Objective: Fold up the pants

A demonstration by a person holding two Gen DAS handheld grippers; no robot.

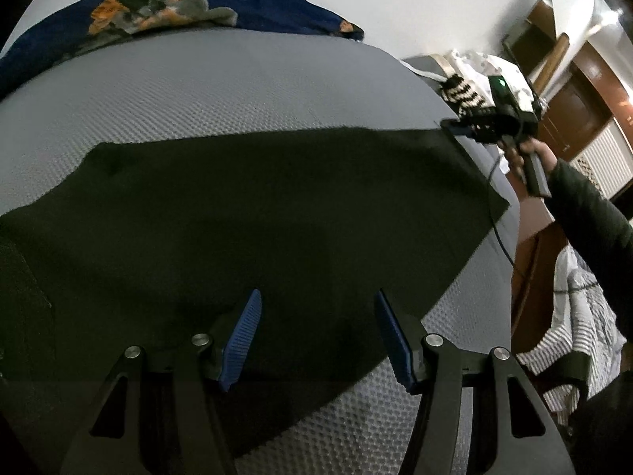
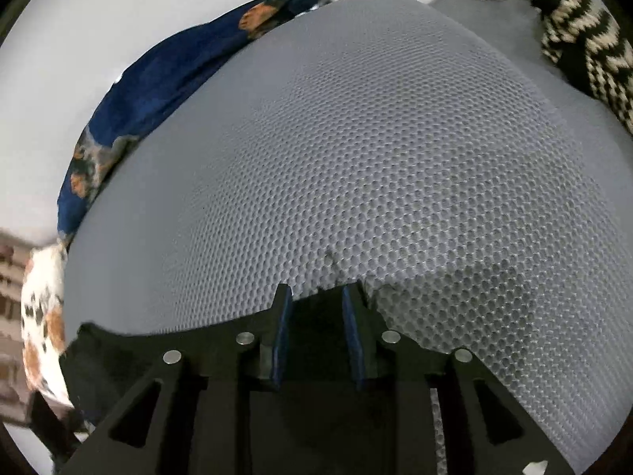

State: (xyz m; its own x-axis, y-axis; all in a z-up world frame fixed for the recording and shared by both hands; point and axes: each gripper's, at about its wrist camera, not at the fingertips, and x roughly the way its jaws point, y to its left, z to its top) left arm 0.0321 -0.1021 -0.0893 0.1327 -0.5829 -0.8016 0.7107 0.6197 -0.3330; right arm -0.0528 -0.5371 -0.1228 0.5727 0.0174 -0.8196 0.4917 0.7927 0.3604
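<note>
Black pants point(image 1: 253, 213) lie flat across a grey honeycomb-textured mattress point(image 1: 221, 91). My left gripper point(image 1: 316, 316) is open, hovering above the pants' near edge, its blue pads point(image 1: 245, 332) wide apart and empty. My right gripper point(image 1: 455, 126) shows in the left wrist view at the pants' far right corner, held by a hand. In the right wrist view the right gripper point(image 2: 316, 304) has its blue pads partly closed around the black pants edge point(image 2: 316, 301), over the grey mattress point(image 2: 356, 158).
A navy blanket with orange patches point(image 1: 158, 12) lies at the mattress's far edge, also in the right wrist view point(image 2: 158, 91). A black-and-white knit garment point(image 2: 585, 39) lies at the right. Striped bedding point(image 1: 573, 336), wooden furniture point(image 1: 581, 99) and a cable point(image 1: 498, 229) lie beyond the right edge.
</note>
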